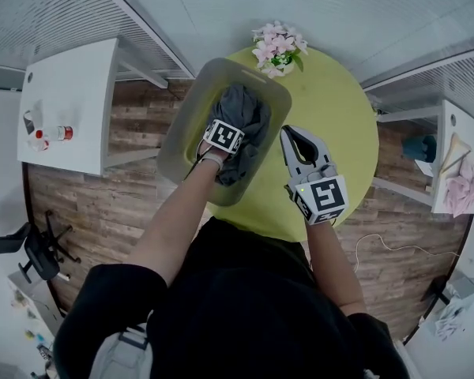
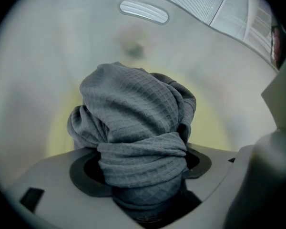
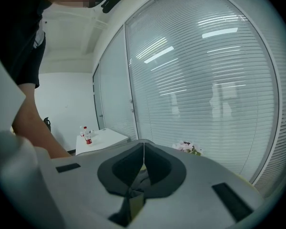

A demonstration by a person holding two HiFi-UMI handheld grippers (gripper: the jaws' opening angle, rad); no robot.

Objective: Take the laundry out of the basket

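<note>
A pale green laundry basket [image 1: 176, 133] stands on the round yellow-green table [image 1: 340, 125]. Inside it lies a bunched grey waffle-weave cloth [image 1: 249, 113]. My left gripper [image 1: 225, 138] reaches down into the basket on top of the cloth. In the left gripper view the cloth [image 2: 133, 113] fills the gap between the jaws of the left gripper [image 2: 143, 175] in a tight roll, with the basket wall [image 2: 47, 56] behind it. My right gripper [image 1: 294, 136] hovers over the table just right of the basket. The right gripper [image 3: 143, 149] has its jaws together with nothing in them.
A pot of pink flowers [image 1: 278, 47] sits at the table's far edge behind the basket. A white side table [image 1: 67, 105] with a red-capped bottle [image 1: 62, 133] stands at left. Shelving [image 1: 458, 164] stands at right. A black chair [image 1: 39, 251] sits on the wooden floor.
</note>
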